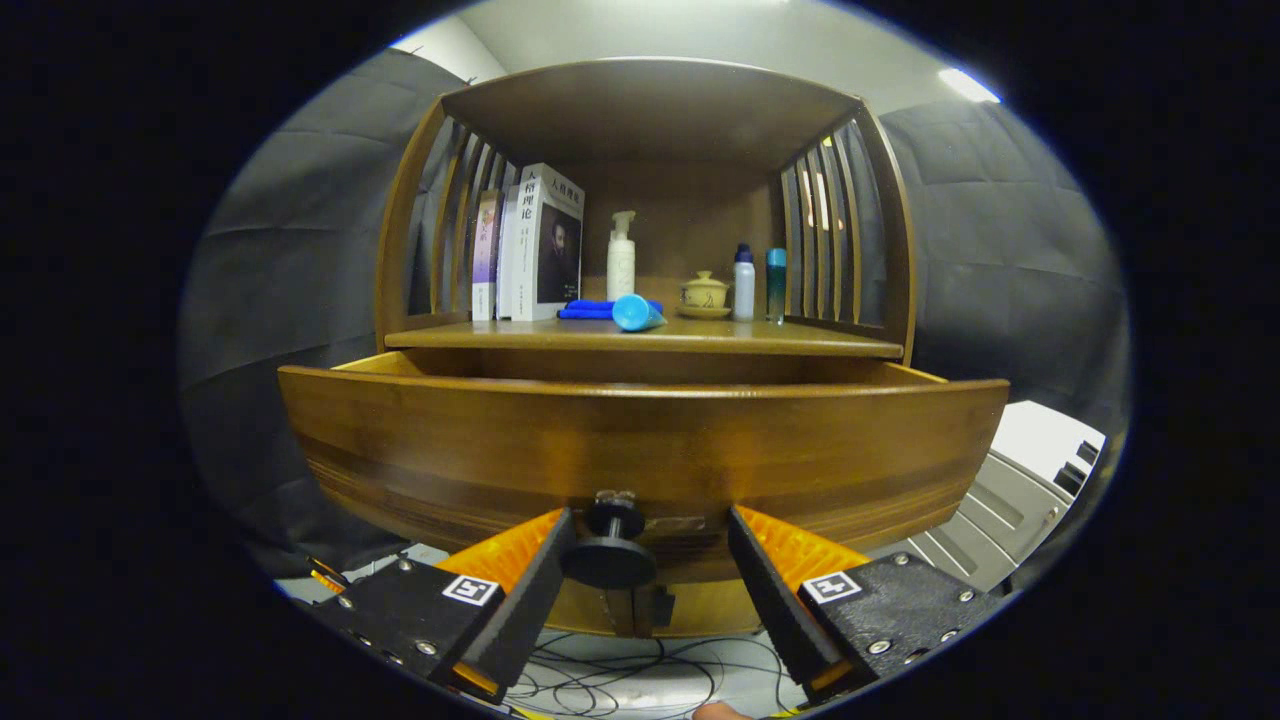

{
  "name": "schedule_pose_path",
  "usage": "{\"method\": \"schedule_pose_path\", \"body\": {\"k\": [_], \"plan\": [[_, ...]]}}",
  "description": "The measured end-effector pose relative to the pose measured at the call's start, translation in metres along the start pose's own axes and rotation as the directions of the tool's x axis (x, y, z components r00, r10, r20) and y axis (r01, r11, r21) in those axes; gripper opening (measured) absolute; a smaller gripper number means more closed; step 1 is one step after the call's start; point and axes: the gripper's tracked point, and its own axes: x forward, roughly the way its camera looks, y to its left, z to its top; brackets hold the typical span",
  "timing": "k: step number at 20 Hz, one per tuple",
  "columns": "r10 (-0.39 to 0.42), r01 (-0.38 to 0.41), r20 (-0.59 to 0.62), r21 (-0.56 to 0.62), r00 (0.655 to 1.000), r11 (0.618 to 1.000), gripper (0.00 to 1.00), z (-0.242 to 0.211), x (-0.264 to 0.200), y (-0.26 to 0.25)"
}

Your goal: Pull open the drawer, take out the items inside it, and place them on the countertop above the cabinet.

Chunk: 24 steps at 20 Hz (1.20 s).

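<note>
Gripper view looks along the two fingers toward a wooden cabinet. The gripper [650,545] has its fingers spread apart, with the round dark knob [610,558] of the drawer [640,450] sitting in the gap between them. The knob lies close against the left finger [530,590], though whether they touch I cannot tell; the right finger [765,590] stands clearly apart from it, so nothing is clamped.

The drawer front curves across just beyond the fingertips and stands pulled out from the cabinet body: its top rim and the tops of its side walls show forward of the shelf edge. What lies inside it is hidden behind the front panel.

Above the drawer runs the countertop [640,338], a wooden shelf framed by slatted side walls and a roof board. On it, from the left, stand several upright books [535,250], then a white pump bottle [621,258] toward the back. A blue cloth [590,310] lies flat in front of that bottle, with a light blue tube [636,313] lying on its side beside it. Further right sit a small lidded teacup [705,293], a white bottle with a blue cap [744,283] and a teal bottle [776,283], close together.

Loose cables [620,675] trail on the pale surface beneath the gripper.
</note>
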Motion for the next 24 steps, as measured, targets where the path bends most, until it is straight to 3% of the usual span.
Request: {"method": "schedule_pose_path", "body": {"k": [24], "plan": [[-0.020, 0.021, -0.024, 0.029, 1.000, 0.999, 0.95, 0.020, 0.113, 0.003]]}}
